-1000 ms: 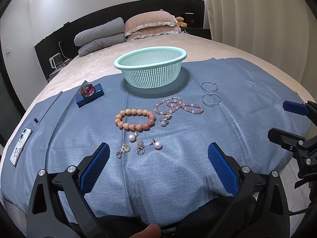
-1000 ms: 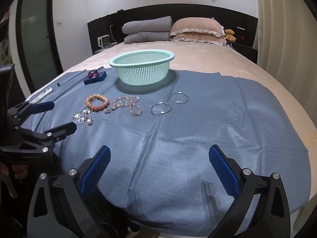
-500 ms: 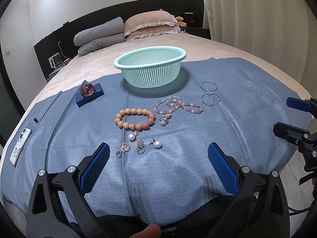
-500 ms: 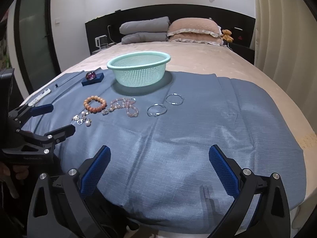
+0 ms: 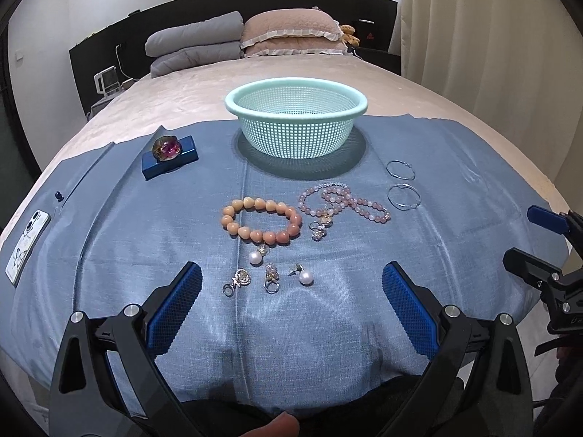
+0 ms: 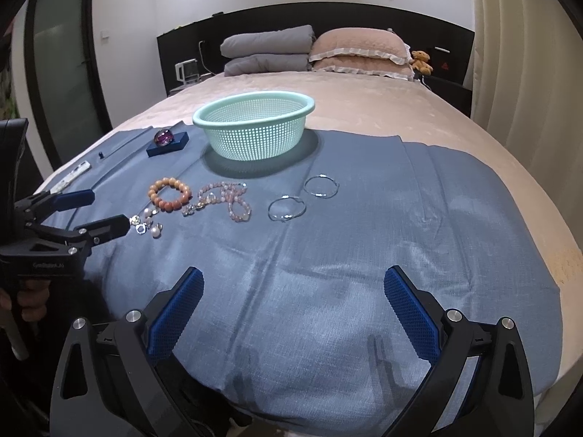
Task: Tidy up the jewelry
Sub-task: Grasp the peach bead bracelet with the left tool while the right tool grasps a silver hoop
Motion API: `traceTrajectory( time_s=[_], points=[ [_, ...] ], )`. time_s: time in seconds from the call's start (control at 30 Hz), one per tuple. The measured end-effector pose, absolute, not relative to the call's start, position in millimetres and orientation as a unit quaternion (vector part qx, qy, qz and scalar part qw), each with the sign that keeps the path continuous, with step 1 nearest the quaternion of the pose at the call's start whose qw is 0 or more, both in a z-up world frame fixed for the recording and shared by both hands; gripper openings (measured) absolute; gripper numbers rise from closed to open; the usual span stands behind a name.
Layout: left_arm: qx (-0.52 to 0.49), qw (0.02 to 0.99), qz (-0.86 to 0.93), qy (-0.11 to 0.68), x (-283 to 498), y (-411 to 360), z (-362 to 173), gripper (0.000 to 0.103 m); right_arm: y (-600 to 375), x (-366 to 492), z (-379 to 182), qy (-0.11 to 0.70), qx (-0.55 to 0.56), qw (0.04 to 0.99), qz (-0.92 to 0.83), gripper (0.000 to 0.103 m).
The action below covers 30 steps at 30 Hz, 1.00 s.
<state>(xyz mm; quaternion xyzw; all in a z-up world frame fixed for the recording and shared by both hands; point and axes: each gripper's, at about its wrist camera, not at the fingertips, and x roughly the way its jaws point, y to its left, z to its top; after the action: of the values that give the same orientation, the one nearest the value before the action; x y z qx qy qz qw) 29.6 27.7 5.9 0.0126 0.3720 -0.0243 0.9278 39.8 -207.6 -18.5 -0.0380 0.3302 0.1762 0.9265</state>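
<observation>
Two grippers hang over the near edge of the blue cloth (image 5: 455,225), both with jaws spread wide and nothing between them: the left gripper (image 5: 289,302) faces the jewelry squarely, while the right gripper (image 6: 293,306) hovers over bare cloth toward the near right corner. Neither touches anything, so the sorting looks not yet begun.

Closest to the left gripper lies a row of small pieces: a silver charm (image 5: 237,279), a sparkly ring (image 5: 271,277) and a pearl earring (image 5: 303,275), with another pearl (image 5: 256,257) just behind them. They sit apart from one another, probably laid out so each can be pinched singly.

Beyond them, about mid-cloth, an orange bead bracelet (image 5: 260,220) lies in an open ring. Just to its right is a pink bead strand (image 5: 342,200) looped over itself, with a small cluster of metal charms (image 5: 320,224) touching its near side; that tangle may be awkward to lift cleanly. Further right, two thin silver hoops (image 5: 402,182) lie flat, one behind the other.

Toward the far left of the cloth a purple gem (image 5: 167,147) rests on a blue box (image 5: 182,160), and a phone (image 5: 23,244) lies at the left edge.

At the far edge, centred, stands the mint basket (image 5: 295,123), upright and seemingly holding nothing — likely the place meant to collect the pieces, set within reach of both grippers.
</observation>
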Motion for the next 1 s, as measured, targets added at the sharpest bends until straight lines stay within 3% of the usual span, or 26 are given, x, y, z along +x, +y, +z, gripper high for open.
traceTrajectory(
  time_s=[0.37,0.6,1.0],
  points=[
    [-0.029,0.913,-0.042,0.405,78.5,74.9,15.7,0.097,-190.1,75.7,-18.1,0.34,-0.054,0.92,0.186,0.095],
    [0.033,0.915,-0.025,0.402,113.4,96.4,16.0,0.097,-175.5,107.9,-28.2,0.354,-0.053,0.913,0.194,0.095],
    [0.071,0.877,-0.059,0.472,163.3,110.5,-50.4,0.098,-143.5,163.6,-68.3,0.394,-0.066,0.895,0.197,0.095]
  ],
)
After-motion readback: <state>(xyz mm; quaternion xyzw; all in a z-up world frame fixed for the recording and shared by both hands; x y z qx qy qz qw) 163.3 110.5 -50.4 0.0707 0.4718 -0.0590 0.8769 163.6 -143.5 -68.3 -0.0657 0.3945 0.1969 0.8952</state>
